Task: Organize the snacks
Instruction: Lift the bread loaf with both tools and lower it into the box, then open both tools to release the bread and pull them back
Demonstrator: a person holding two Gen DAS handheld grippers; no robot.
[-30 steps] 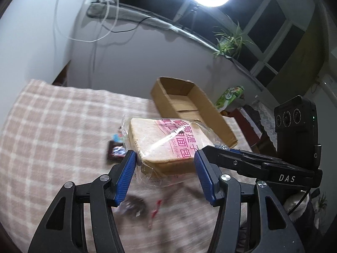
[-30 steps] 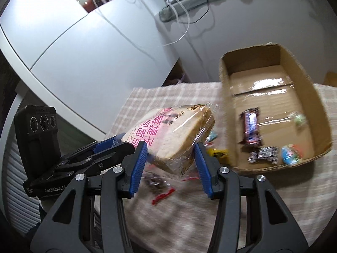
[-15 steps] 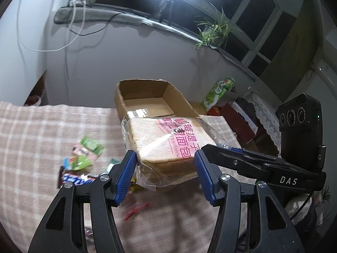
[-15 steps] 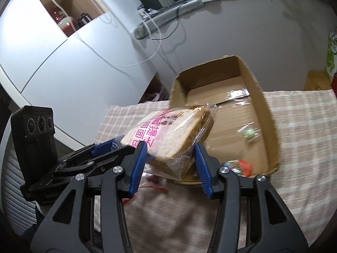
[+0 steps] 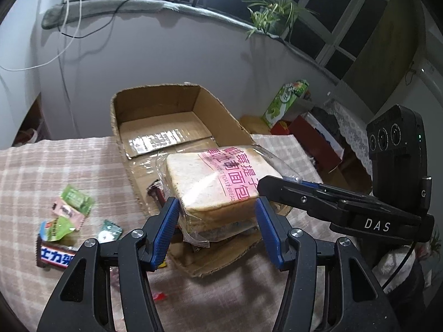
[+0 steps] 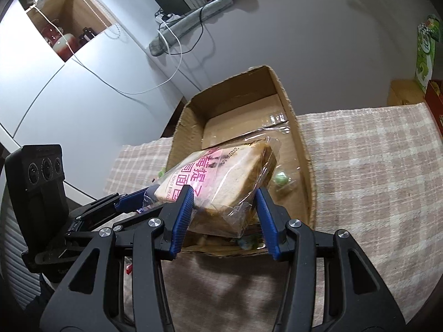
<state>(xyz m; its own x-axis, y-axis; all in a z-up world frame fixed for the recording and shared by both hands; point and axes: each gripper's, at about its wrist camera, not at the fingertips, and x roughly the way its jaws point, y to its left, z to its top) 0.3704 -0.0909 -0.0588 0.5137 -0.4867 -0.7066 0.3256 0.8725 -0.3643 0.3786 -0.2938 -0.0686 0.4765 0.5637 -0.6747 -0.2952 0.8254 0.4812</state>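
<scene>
A clear bag of sliced toast bread (image 5: 213, 185) with pink lettering hangs above the near end of an open cardboard box (image 5: 155, 108). My left gripper (image 5: 214, 215) is shut on one side of the bag, and my right gripper (image 6: 225, 204) is shut on the other side of the bread bag (image 6: 218, 177). Each gripper shows in the other's view, the right gripper (image 5: 318, 193) coming in from the right. The cardboard box (image 6: 301, 144) holds a few small wrapped sweets, among them a green one (image 6: 279, 178); the bag hides most of the rest.
Loose snacks lie on the checked cloth (image 5: 55, 166) left of the box: green and pink sachets (image 5: 72, 204) and a chocolate bar (image 5: 55, 257). A green carton (image 5: 285, 102) and a red box (image 5: 313, 135) stand beyond the table's right end. A white wall runs behind.
Both grippers carried the bread bag across the table to the box; it now hangs over the box's near end. The loose snacks have slid to the left in the left wrist view.
</scene>
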